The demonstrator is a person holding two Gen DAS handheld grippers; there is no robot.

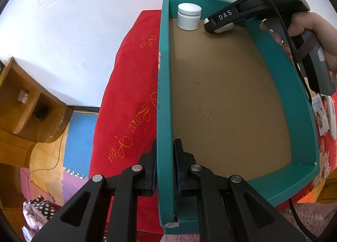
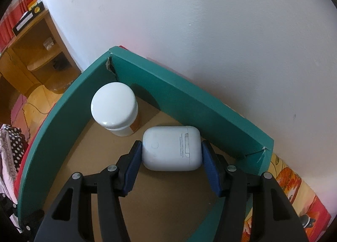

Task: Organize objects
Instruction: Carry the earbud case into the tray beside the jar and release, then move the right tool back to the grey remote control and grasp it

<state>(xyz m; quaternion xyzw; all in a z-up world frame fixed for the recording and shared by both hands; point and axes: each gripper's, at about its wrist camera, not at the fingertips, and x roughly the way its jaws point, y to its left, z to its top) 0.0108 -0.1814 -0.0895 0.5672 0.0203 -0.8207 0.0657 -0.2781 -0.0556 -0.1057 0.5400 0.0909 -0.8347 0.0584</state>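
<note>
One teal box sits on one red cushion, and two white items lie inside it, both at the box's far end: one round white jar in the far corner and one white earbud case just beside it. Two handheld grippers work at the box, the left gripper on its near side wall and the right gripper around the case. One wooden shelf unit stands beyond the box.
</note>
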